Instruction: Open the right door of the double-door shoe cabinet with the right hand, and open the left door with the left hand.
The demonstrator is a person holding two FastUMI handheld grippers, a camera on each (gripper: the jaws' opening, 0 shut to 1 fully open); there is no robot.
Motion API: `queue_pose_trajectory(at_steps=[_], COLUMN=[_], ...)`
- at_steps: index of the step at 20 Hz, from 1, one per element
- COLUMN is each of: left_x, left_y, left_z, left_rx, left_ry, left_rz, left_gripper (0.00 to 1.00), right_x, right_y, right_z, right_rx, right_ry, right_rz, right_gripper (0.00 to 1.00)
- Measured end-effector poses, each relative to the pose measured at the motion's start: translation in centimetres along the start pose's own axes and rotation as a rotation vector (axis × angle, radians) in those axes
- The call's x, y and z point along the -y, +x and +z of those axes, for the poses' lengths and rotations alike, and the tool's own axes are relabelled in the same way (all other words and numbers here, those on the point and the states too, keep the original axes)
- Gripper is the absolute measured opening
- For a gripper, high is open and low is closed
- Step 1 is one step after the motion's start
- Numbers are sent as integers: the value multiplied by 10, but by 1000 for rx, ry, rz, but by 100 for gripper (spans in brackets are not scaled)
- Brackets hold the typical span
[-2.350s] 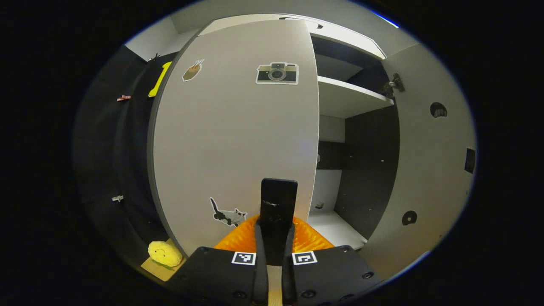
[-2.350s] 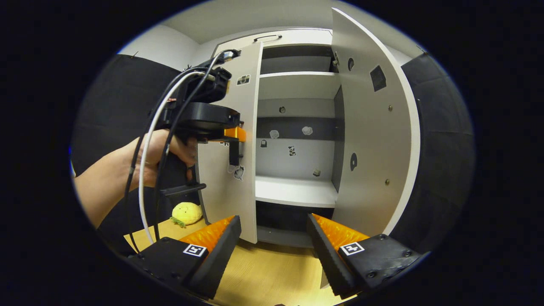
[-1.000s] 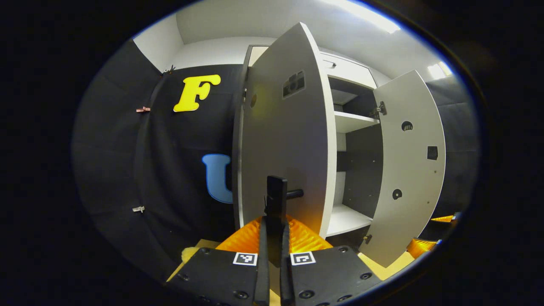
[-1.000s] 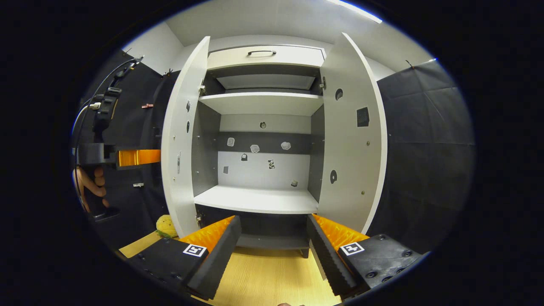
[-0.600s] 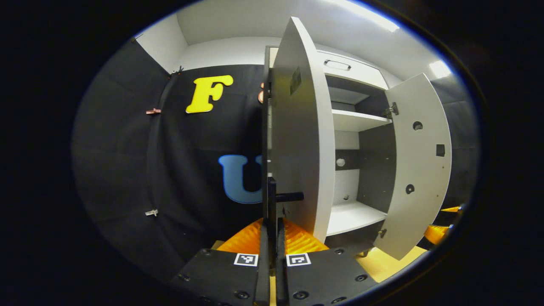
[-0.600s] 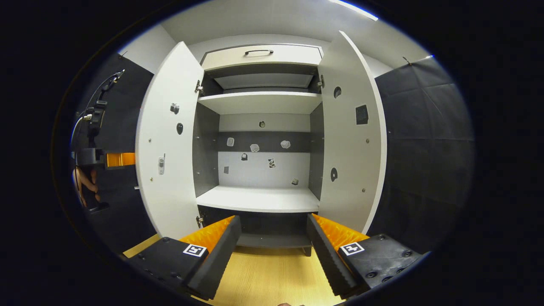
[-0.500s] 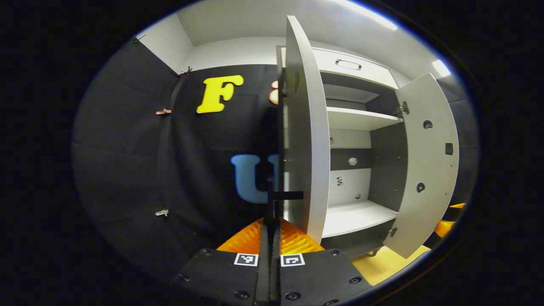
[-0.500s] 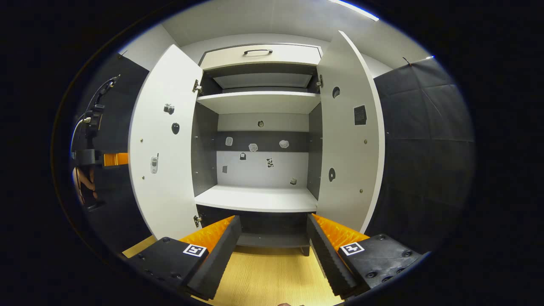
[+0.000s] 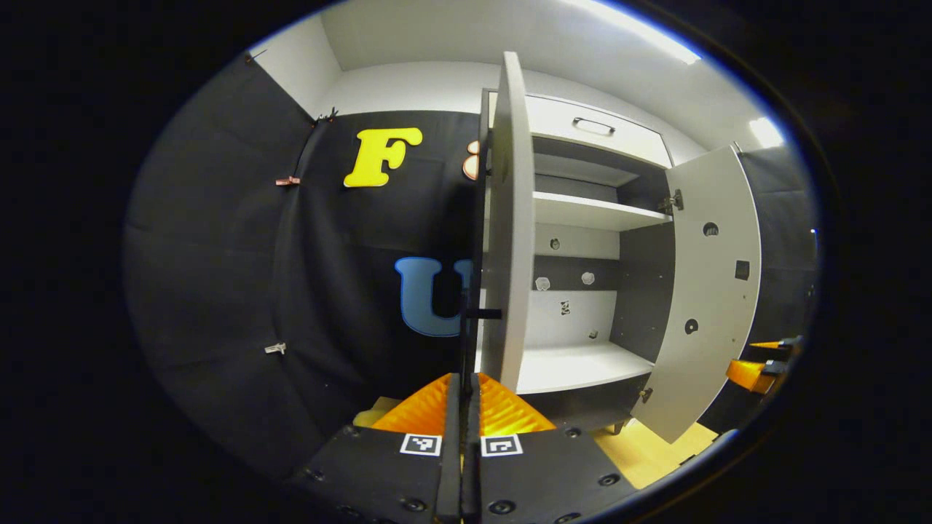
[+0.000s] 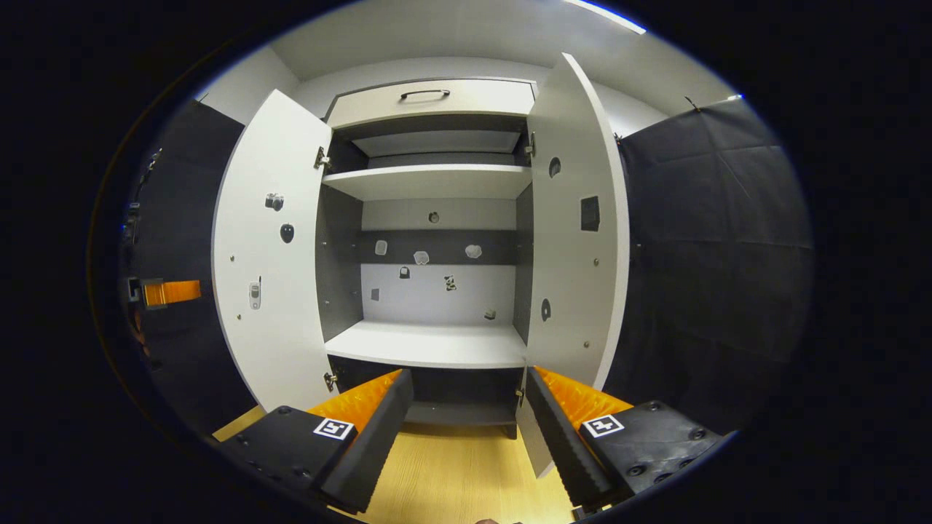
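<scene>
Left gripper view: the left gripper [image 9: 461, 386] has its jaws together, and the thin dark handle [image 9: 466, 320] of the left door [image 9: 504, 218] stands just ahead of the tips. Contact cannot be confirmed; 0.5 s ago the handle ran down between the fingers, so the gripper appears to have backed off. The left door is now seen nearly edge-on, swung well out from the cabinet [image 9: 582, 211]. Its long axis is vertical and its free edge points toward the camera. Right gripper view: the right gripper [image 10: 470, 407] hangs with jaws apart and empty, above the wood floor [image 10: 451, 480] in front of the cabinet. The right door [image 10: 575, 218] stands wide open, its long axis vertical and its inner face turned toward the interior. The left door has opened slightly wider than 0.5 s ago. Both doors are judged open; the task appears essentially complete.
</scene>
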State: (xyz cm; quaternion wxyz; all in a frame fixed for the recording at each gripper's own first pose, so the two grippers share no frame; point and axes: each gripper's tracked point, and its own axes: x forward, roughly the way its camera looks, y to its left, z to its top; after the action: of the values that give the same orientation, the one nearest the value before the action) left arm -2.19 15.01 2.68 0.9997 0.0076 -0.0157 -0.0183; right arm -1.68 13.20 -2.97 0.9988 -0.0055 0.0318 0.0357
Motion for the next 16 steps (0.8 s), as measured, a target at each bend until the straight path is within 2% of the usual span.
queue_pose_trajectory(at_steps=[1, 2, 3, 4, 5, 6, 8, 9, 10, 11, 12, 13, 14, 16], left_x=[10, 24, 41, 56, 70, 86, 116, 127, 136, 144, 150, 153, 153, 154], left_y=[-5, -9, -13, -17, -22, -26, -34, -39, -43, -47, -50, -53, -56, -57], left_z=[3, 2, 2, 4, 5, 6, 7, 5, 4, 4, 1, 0, -1, 0], left_rx=[9, 13, 12, 12, 9, 17, 21, 20, 22, 23, 18, 13, 13, 16], left_ry=[-1, -11, -20, -26, -29, -35, -57, -69, -79, -85, -86, -79, -69, -44], left_rz=[15, 17, 14, 20, 30, 27, 27, 35, 41, 44, 53, 68, 84, 99], left_gripper=[10, 8, 19, 22, 33, 36, 50, 60, 63, 75, 79, 93, 96, 96], right_x=[4, 9, 15, 24, 33, 39, 55, 63, 69, 73, 78, 83, 86, 90], right_y=[-1, -3, -4, -5, -6, -8, -11, -13, -15, -17, -18, -19, -21, -21], right_z=[4, 8, 14, 19, 21, 25, 32, 35, 38, 41, 42, 43, 44, 41], right_rx=[3, 10, 21, 33, 31, 36, 50, 55, 62, 66, 66, 67, 68, 60], right_ry=[3, 9, 15, 24, 31, 37, 39, 38, 42, 47, 54, 60, 65, 67], right_rz=[7, 18, 31, 42, 51, 64, 76, 84, 92, 98, 104, 108, 108, 108], right_gripper=[98, 98, 98, 98, 98, 98, 98, 98, 100, 98, 98, 98, 98, 98])
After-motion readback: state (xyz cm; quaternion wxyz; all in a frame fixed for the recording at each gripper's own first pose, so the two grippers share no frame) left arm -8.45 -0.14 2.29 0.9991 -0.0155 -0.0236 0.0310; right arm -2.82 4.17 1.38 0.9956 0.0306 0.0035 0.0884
